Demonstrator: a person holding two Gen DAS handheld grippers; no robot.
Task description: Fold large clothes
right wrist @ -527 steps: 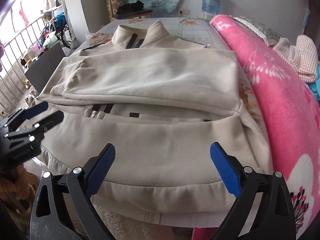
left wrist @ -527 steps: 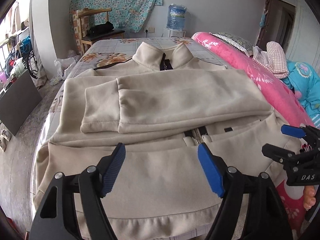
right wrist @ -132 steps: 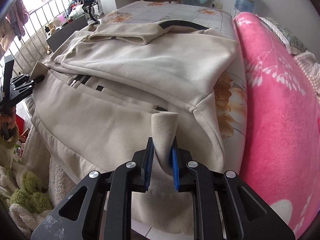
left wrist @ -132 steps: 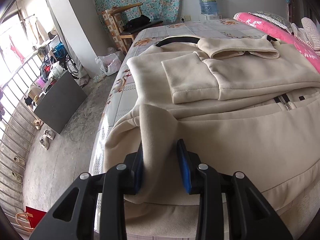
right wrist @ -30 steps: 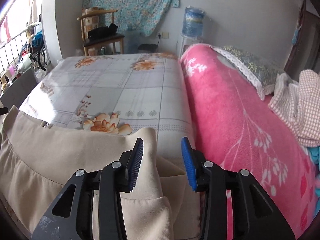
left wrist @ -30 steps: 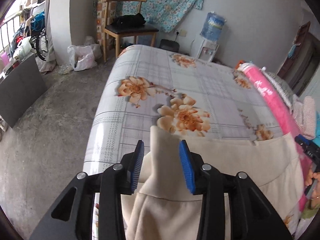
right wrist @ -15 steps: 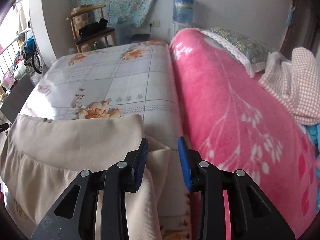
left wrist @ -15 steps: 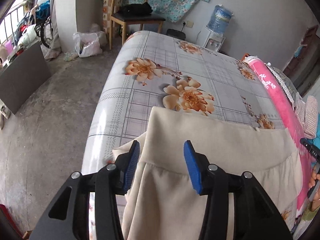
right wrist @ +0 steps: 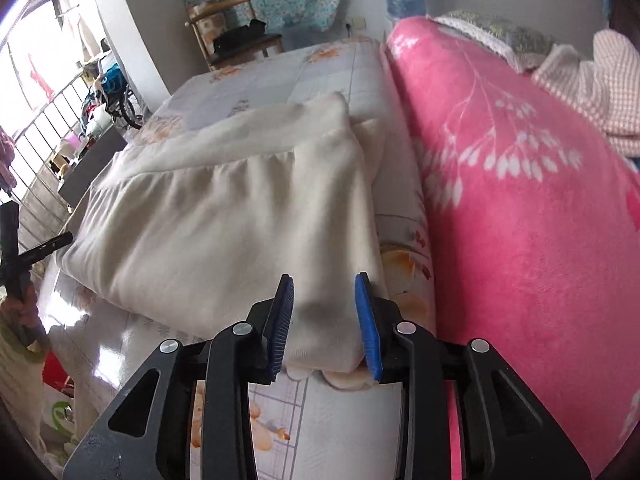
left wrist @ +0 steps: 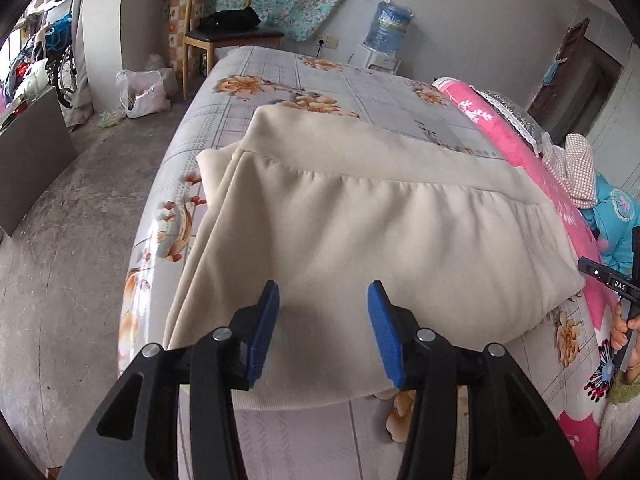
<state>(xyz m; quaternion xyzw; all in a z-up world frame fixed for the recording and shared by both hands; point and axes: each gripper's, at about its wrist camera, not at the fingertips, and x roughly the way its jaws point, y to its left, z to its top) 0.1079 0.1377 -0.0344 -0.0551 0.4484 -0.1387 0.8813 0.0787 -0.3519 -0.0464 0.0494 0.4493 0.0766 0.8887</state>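
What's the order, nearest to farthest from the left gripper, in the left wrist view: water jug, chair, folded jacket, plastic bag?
From the left gripper:
1. Folded jacket: right under the fingers, on the bed.
2. Plastic bag: on the floor, left of the bed.
3. Chair: beyond the bed's far left corner.
4. Water jug: against the back wall, right of the chair.

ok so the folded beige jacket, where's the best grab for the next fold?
Probably the two near corners of the folded beige jacket, along the thick rounded fold edge facing the claws. Come in from the near side, low and angled down; left claw takes the bed-edge corner, right claw the corner beside the pink blanket. Both claws look open.
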